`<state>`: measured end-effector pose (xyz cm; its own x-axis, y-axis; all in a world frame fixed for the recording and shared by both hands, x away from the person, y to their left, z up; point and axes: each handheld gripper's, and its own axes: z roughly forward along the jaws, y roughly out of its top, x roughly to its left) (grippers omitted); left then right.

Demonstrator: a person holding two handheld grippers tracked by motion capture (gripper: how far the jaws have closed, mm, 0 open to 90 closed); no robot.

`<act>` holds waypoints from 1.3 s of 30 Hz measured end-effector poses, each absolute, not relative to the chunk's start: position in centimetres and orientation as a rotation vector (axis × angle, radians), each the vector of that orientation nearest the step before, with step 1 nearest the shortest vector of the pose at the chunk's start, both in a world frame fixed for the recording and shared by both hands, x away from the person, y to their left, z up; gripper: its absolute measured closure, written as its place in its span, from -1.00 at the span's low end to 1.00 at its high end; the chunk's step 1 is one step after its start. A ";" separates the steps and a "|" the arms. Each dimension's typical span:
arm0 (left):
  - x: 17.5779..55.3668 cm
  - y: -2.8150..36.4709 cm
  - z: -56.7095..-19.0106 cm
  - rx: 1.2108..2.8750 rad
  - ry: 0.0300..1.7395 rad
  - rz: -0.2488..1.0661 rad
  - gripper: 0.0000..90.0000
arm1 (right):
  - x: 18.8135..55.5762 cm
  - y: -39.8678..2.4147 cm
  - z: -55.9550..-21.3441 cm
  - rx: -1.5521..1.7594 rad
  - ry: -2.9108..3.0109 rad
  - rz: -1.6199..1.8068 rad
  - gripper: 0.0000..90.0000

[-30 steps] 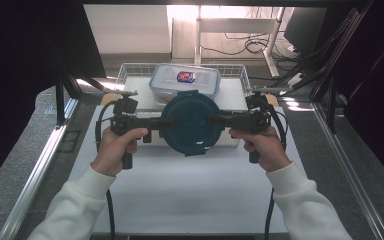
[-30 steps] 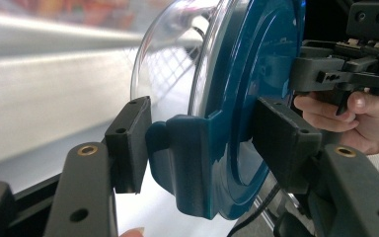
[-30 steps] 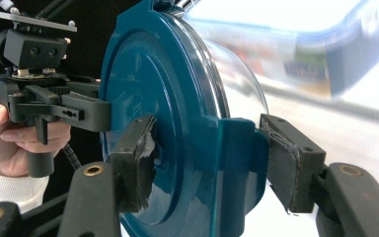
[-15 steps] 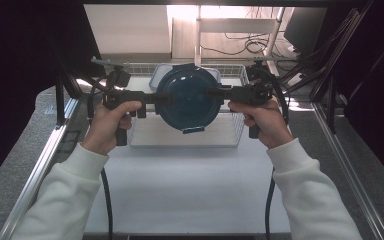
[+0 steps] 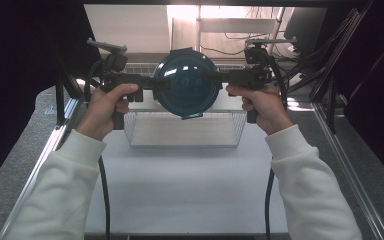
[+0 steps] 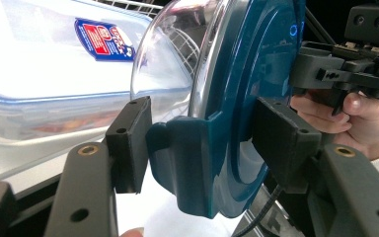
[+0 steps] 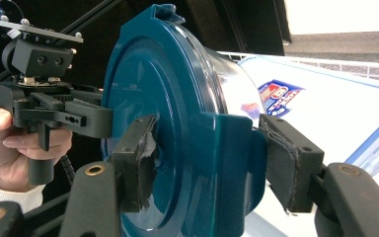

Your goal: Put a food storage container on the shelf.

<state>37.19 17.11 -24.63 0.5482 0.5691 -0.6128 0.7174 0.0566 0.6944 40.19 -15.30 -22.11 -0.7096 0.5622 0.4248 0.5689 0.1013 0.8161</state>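
Bowl (image 5: pixel 186 84), lidded, hangs above the basket (image 5: pixel 182 135), left gripper (image 6: pixel 197 143) and right gripper (image 7: pixel 205 165) each clamping a lid tab; keep squeeze even and level, since tabs probably flex.

A: The round dark teal plastic lid (image 5: pixel 186 82) looks smooth and glossy, on a clear shiny bowl (image 6: pixel 170 54).

B: The wire metal basket (image 5: pixel 185 129) gleams; each black tool's pads (image 7: pixel 137 160) look matt and rough.
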 end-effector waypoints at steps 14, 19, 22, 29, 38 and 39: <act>41.1 17.9 -24.0 1.650 1.099 -0.192 -0.08 | 42.9 -14.8 -22.0 -1.244 -2.284 -1.736 -0.07; 42.4 18.2 -24.0 1.640 1.106 -0.203 -0.08 | 44.0 -14.5 -22.0 -1.272 -2.272 -1.724 -0.07; 43.1 18.3 -23.8 1.645 1.110 -0.200 -0.08 | 44.5 -14.4 -22.0 -1.279 -2.261 -1.728 -0.07; 44.5 18.6 -24.4 1.629 1.147 -0.214 -0.09 | 45.9 -14.2 -22.9 -1.313 -2.219 -1.705 -0.07; 46.4 18.7 -25.3 1.524 1.200 -0.261 -0.09 | 47.6 -14.2 -23.7 -1.420 -2.092 -1.709 -0.07; 46.7 18.7 -25.5 1.509 1.209 -0.260 -0.09 | 47.8 -14.2 -23.8 -1.437 -2.072 -1.704 -0.07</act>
<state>46.71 18.71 -25.50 0.4493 0.5333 -0.7167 0.7810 0.1550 0.6050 47.84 -14.19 -23.82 -0.5506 0.5862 0.5943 0.6963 -0.0702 0.7143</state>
